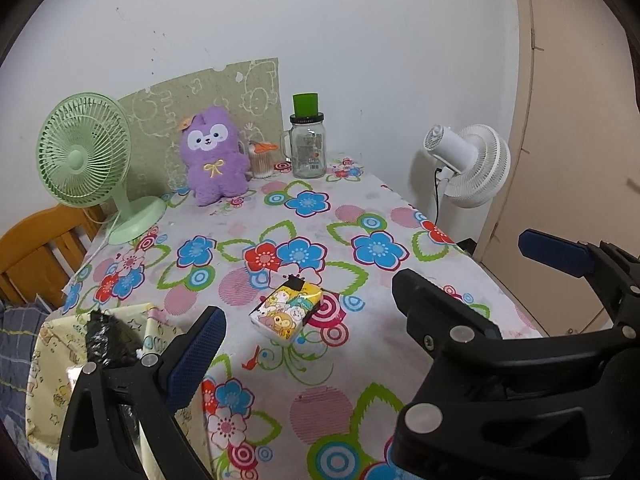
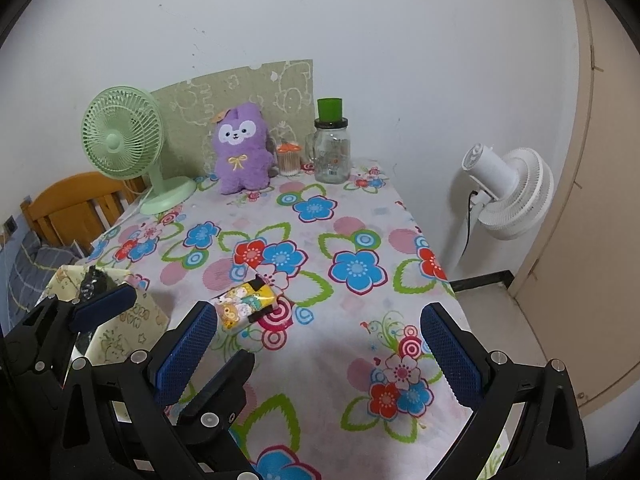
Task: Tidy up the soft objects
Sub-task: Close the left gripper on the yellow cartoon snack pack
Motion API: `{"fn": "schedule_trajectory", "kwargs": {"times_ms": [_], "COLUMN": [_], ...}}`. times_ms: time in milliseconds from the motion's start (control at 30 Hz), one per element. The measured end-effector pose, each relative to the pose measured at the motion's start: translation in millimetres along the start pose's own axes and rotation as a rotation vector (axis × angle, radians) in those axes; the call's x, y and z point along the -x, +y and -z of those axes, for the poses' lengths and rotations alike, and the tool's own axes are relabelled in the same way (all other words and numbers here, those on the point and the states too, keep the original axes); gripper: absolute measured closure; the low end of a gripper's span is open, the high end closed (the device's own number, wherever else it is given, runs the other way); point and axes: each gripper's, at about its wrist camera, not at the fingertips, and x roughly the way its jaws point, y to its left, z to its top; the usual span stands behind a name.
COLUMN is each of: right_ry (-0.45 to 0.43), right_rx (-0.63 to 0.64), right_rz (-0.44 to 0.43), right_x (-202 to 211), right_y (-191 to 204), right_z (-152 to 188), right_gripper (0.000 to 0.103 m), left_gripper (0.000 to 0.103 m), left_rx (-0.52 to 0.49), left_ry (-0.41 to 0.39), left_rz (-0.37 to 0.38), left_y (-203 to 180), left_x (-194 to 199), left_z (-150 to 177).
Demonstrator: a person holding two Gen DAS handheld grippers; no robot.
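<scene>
Left claw (image 1: pixel 308 312) and right claw (image 2: pixel 320 344) both spread wide, holding nothing.

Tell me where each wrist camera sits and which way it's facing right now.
Left wrist: above the table's near edge, facing the wall; its open left gripper frames the tissue pack.
Right wrist: just right of it, facing likewise; its open right gripper shows, left gripper at lower left.
Shared: tissue pack, purple plush, green fan.

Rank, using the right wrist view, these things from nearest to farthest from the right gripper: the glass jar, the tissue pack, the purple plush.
From the right gripper:
1. tissue pack, just ahead, left of centre.
2. purple plush, far end, left.
3. glass jar, far end, right; nearly level with the plush.
</scene>
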Motion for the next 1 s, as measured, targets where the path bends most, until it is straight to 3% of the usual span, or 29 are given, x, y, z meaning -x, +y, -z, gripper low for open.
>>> {"fn": "schedule_trajectory", "kwargs": {"times_ms": [1000], "right_ry": [0.124], "right_rx": [0.009], "right_rz": [0.02], "right_x": [-110], "right_y": [-5], "right_z": [-8], "right_gripper": [0.0], "left_gripper": [0.003], "left_rx": [0.08], "left_ry": [0.14], "left_rz": [-0.046], "left_y": [27], "left_x": [-114], "left_z": [-4]}}
